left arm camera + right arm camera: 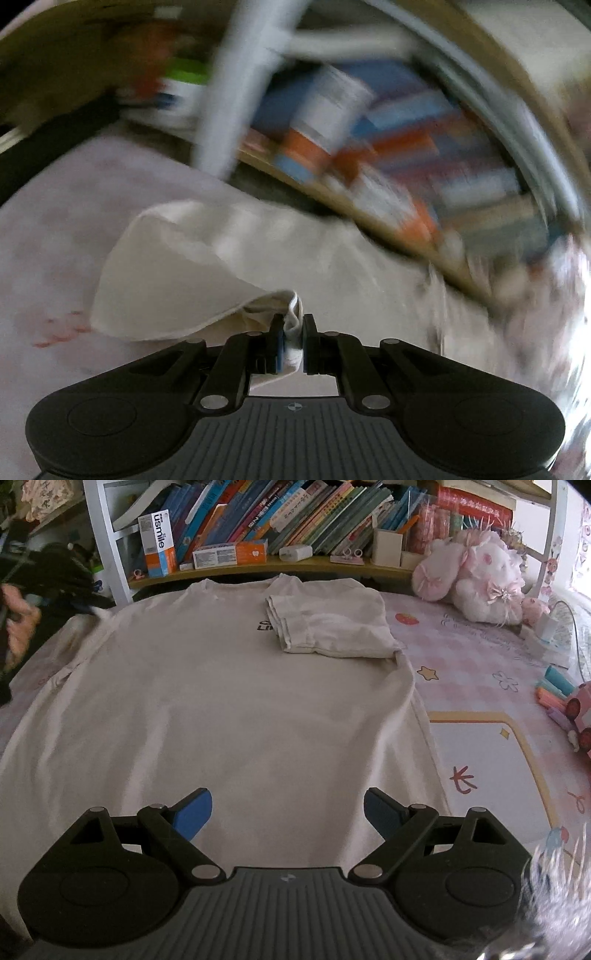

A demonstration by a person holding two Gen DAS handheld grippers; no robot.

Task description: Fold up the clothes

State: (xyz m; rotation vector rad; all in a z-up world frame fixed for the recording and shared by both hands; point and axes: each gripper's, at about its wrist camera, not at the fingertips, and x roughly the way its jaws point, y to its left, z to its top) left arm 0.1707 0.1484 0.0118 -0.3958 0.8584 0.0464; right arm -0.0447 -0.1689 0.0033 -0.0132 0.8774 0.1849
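Shirt (pixel 221 686) flat, long axis toward shelf (pixel 258 568), collar far. Left gripper (pixel 293 332) clamps sleeve (pixel 177 280); right gripper (pixel 288 812) jaws apart, empty.

White metal-framed shelf (pixel 107 550) with a yellow wooden board (pixel 258 568), packed with leaning books (pixel 295 517). Pink patterned bed sheet (pixel 498 709) below. Daylight from right.

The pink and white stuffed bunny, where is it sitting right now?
In the right wrist view the stuffed bunny sits at the upper right on the pink bedsheet, just below the bookshelf and to the right of the white T-shirt.
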